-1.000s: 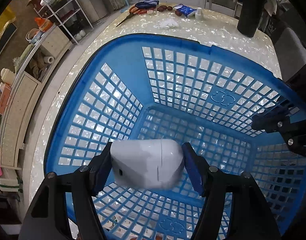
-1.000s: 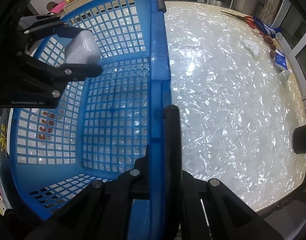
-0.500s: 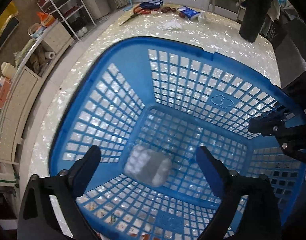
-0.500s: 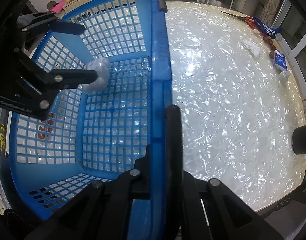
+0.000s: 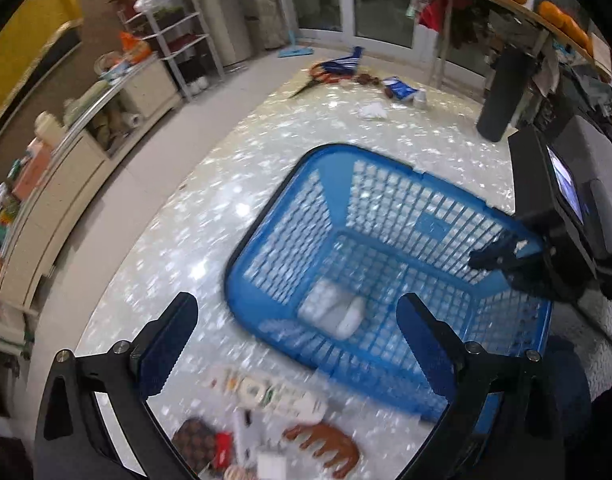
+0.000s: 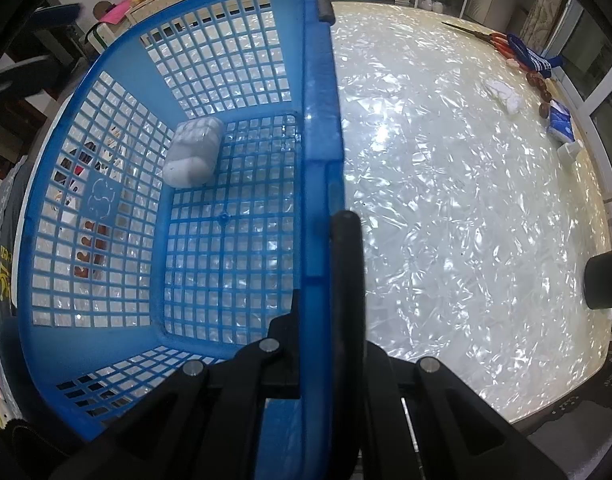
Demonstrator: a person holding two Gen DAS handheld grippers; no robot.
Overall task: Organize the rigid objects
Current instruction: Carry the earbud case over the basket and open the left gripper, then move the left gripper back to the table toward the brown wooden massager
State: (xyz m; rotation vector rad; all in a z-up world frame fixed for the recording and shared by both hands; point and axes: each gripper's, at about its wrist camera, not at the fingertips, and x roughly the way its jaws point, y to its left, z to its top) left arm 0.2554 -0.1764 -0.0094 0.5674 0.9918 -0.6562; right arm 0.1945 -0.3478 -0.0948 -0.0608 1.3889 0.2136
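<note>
A blue lattice basket [image 5: 266,220] stands on the pearly table. A white rounded case [image 5: 334,314] lies loose on the basket floor near one corner. My left gripper [image 5: 296,344] hangs well above the basket's near edge, open wide with nothing between its blue pads. In the right wrist view the same white case [image 6: 194,150] rests at the far end of the basket [image 6: 318,120]. My right gripper [image 6: 322,264] is shut on the basket's rim, one finger inside the wall and one outside. That right gripper [image 5: 502,258] also shows at the basket's right edge in the left wrist view.
Small items lie on the table in front of the basket: a brown comb [image 5: 326,446], a white packet [image 5: 266,390] and a patterned pouch [image 5: 194,442]. At the far end are scissors [image 5: 318,76], a blue packet [image 5: 400,88] and a black cylinder [image 5: 502,96]. Shelves line the left wall.
My left gripper opened and let the white case drop to the basket floor, then rose and drew back from the basket. The right gripper kept its hold on the rim.
</note>
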